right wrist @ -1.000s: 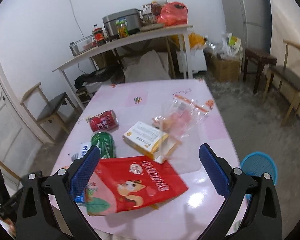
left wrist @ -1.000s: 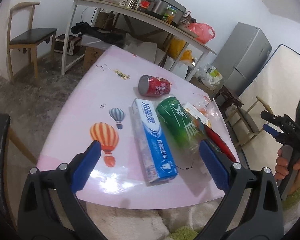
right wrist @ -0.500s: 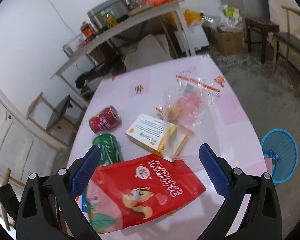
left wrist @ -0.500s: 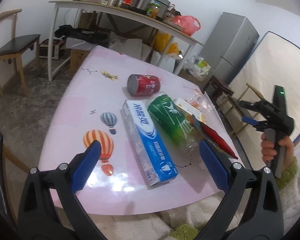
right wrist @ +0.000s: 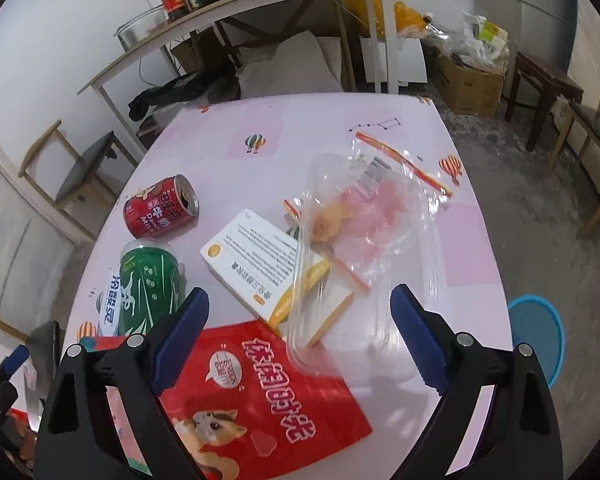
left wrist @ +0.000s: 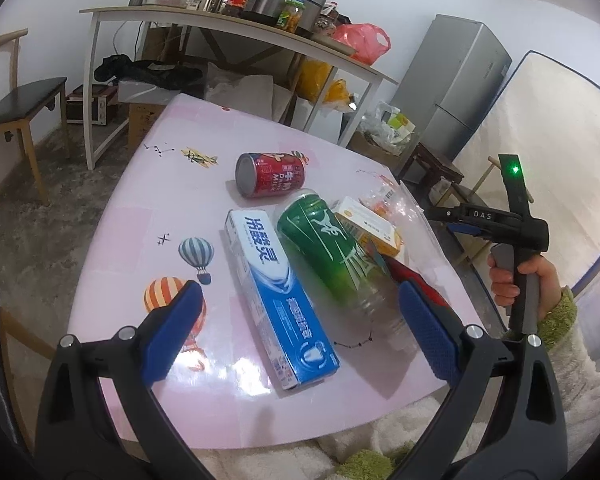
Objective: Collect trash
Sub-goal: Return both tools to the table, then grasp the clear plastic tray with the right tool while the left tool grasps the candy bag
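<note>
Trash lies on a pink table (left wrist: 148, 208): a red can (left wrist: 270, 174), a green bottle (left wrist: 328, 248) and a blue toothpaste box (left wrist: 278, 296). My left gripper (left wrist: 296, 330) hovers open above the box's near end. In the right wrist view I see a red snack pouch (right wrist: 268, 396), a white and yellow carton (right wrist: 260, 260) and a clear plastic bag (right wrist: 364, 232). My right gripper (right wrist: 296, 340) hangs over the pouch's far edge and the bag; its jaws are closing, still wide, pressing nothing. A hand holds it at the table's right side (left wrist: 512, 240).
A blue basket (right wrist: 536, 336) stands on the floor right of the table. Behind are a long shelf table (left wrist: 236, 28) loaded with jars and a cooker, a grey fridge (left wrist: 456, 88), wooden chairs (left wrist: 16, 96) and boxes.
My right gripper has come down and forward over the table, so the pouch, carton and bag look larger and closer. The left view shifted slightly, and the right hand's gripper is nearer the table.
</note>
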A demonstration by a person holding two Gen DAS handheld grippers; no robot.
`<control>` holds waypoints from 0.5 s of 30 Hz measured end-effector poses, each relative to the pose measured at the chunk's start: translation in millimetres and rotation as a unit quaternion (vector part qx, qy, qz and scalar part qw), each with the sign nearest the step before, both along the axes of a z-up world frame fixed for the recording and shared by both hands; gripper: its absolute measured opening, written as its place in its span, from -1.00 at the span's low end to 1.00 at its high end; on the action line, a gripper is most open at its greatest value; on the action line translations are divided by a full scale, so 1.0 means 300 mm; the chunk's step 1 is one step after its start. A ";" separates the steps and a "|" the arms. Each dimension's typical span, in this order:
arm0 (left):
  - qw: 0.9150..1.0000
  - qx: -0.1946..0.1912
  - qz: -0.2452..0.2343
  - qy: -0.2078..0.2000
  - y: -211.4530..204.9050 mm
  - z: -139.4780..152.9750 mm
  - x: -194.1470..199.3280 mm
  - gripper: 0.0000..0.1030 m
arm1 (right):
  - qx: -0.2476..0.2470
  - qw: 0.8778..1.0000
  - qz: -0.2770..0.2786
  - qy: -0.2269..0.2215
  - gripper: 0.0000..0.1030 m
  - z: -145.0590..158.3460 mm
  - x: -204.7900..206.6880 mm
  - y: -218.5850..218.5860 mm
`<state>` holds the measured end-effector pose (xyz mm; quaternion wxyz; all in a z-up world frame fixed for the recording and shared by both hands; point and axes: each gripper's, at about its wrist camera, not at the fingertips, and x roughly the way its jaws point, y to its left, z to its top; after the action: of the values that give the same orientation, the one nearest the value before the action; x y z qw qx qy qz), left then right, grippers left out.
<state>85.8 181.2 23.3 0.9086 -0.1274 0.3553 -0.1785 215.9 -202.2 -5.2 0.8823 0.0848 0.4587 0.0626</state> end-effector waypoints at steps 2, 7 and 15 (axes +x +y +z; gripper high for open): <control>1.000 -0.002 0.005 0.000 -0.003 0.002 0.013 0.84 | -0.004 1.000 0.006 -0.002 0.64 0.009 0.013 0.005; 1.000 -0.010 0.018 0.005 -0.004 0.009 0.059 0.83 | -0.004 1.000 0.016 0.008 0.43 0.002 0.062 0.005; 1.000 -0.004 0.026 0.006 -0.032 0.027 0.124 0.83 | 0.028 0.999 0.013 0.045 -0.24 -0.059 0.130 -0.021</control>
<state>122.9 171.7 31.4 0.9103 -0.1409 0.3568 -0.1556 254.8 -208.5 -22.8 0.8573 0.1057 0.4969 0.0831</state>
